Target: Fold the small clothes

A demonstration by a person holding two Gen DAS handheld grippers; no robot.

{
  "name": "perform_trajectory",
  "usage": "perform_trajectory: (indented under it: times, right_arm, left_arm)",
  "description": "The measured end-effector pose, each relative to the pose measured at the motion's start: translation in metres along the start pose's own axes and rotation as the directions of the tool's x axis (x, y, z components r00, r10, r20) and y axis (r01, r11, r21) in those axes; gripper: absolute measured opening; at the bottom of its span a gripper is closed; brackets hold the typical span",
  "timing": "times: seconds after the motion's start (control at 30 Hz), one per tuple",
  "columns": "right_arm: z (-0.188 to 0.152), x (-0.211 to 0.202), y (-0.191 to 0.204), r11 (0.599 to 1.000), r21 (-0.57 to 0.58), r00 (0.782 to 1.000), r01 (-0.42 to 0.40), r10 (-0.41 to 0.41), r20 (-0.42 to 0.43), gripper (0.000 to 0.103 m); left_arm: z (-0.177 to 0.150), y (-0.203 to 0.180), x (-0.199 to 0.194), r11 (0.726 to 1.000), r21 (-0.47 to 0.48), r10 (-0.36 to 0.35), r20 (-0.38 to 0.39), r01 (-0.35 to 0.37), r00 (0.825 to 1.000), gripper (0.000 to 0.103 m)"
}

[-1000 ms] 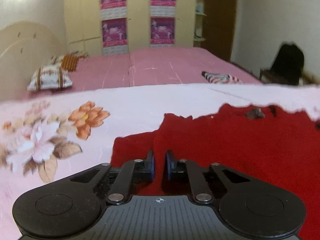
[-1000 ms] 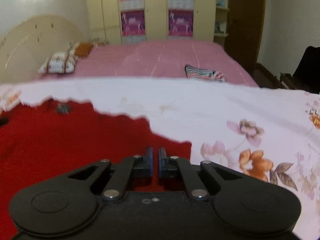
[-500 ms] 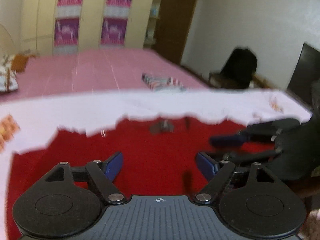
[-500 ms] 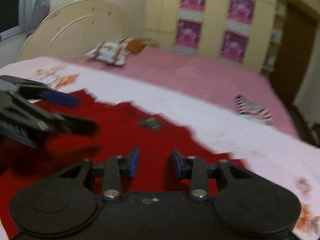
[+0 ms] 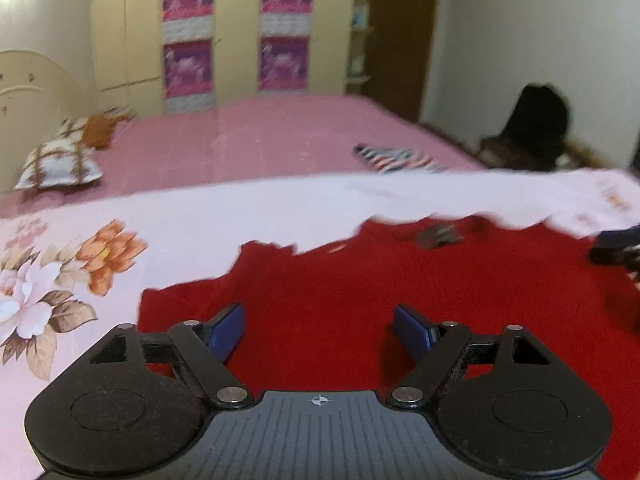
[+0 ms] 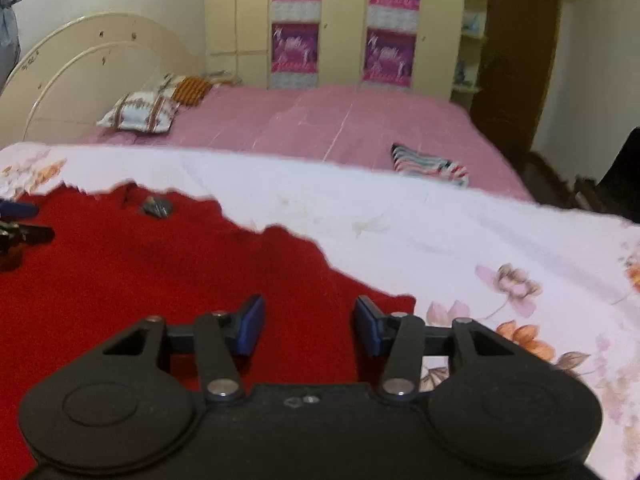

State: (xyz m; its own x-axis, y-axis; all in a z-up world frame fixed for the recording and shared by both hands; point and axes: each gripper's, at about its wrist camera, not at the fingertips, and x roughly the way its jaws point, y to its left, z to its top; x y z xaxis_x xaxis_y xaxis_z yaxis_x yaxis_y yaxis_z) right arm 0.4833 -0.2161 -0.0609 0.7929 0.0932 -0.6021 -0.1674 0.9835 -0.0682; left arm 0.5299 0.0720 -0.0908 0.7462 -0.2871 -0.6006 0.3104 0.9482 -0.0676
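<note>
The red cloth (image 5: 360,292) lies spread flat on the floral sheet (image 5: 200,216) at the near edge of the bed, its far edge ragged against the white. A small dark tag (image 5: 438,236) sits on the cloth near that far edge.

The left gripper (image 5: 319,330) hangs over the cloth's left part with its jaws wide apart, having just opened; nothing is between them and the pads press on nothing. The right gripper (image 6: 308,326) hangs over the cloth's right corner, its jaws partly apart and just now opening further, also holding nothing.

Farther up the bed, on the pink cover (image 6: 320,120), lies a striped cloth (image 6: 430,166); pillows (image 6: 138,114) rest by the headboard (image 6: 80,72).
</note>
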Motion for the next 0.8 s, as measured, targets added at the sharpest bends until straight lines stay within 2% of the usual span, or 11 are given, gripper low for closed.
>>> perform_trajectory:
  times: [0.1, 0.2, 0.27, 0.3, 0.37, 0.5, 0.57, 0.63, 0.7, 0.77, 0.8]
  right_arm:
    - [-0.004, -0.012, 0.037, 0.993, -0.057, 0.995, -0.099, 0.100, 0.016, 0.046]
    - [-0.011, -0.009, 0.080, 0.971, -0.126, 0.979, -0.204, 0.204, -0.014, 0.046]
    - [-0.014, -0.005, 0.101, 0.964, -0.170, 0.978, -0.207, 0.205, -0.029, 0.046]
    - [-0.015, -0.004, 0.105, 0.961, -0.177, 0.977, -0.213, 0.210, -0.035, 0.046]
    - [-0.016, 0.001, 0.111, 0.959, -0.186, 0.977, -0.214, 0.208, -0.050, 0.046]
    - [-0.019, -0.007, 0.088, 0.962, -0.191, 0.980, -0.196, 0.186, -0.071, 0.044]
    - [-0.028, -0.023, 0.064, 0.974, -0.185, 0.990, -0.135, 0.123, -0.072, 0.044]
    - [-0.041, -0.038, 0.024, 0.992, -0.092, 0.993, -0.092, 0.085, -0.079, 0.043]
    - [-0.051, -0.048, 0.001, 0.997, -0.020, 0.994, -0.074, 0.072, -0.087, 0.043]
    - [-0.047, -0.049, 0.004, 0.998, 0.001, 0.994, -0.060, 0.060, -0.089, 0.043]
    - [-0.041, -0.052, 0.014, 0.999, -0.009, 0.996, -0.042, 0.041, -0.078, 0.042]
  left_arm:
    - [-0.007, -0.026, -0.017, 0.995, 0.057, -0.082, 0.008, 0.081, 0.997, 0.081]
    - [-0.019, -0.045, -0.022, 0.989, 0.054, -0.140, -0.019, 0.141, 0.990, 0.081]
    - [-0.026, -0.055, -0.015, 0.990, 0.061, -0.127, -0.057, 0.131, 0.990, 0.081]
    - [-0.030, -0.059, -0.013, 0.992, 0.075, -0.094, -0.062, 0.098, 0.994, 0.081]
    - [-0.035, -0.055, -0.015, 0.993, 0.060, -0.100, -0.048, 0.103, 0.994, 0.081]
    - [-0.045, -0.027, -0.033, 0.997, 0.040, -0.056, -0.038, 0.058, 0.998, 0.081]
    - [-0.052, -0.004, -0.044, 0.999, 0.030, -0.022, -0.038, 0.023, 0.999, 0.081]
    - [-0.059, 0.019, -0.052, 1.000, 0.003, -0.023, -0.041, 0.023, 0.999, 0.081]
    - [-0.058, 0.022, -0.052, 1.000, 0.010, -0.022, -0.050, 0.022, 0.999, 0.081]
    - [-0.048, 0.011, -0.052, 1.000, -0.004, -0.003, -0.068, 0.002, 0.998, 0.081]
    - [-0.044, 0.003, -0.057, 0.999, -0.015, -0.036, -0.046, 0.035, 0.998, 0.081]
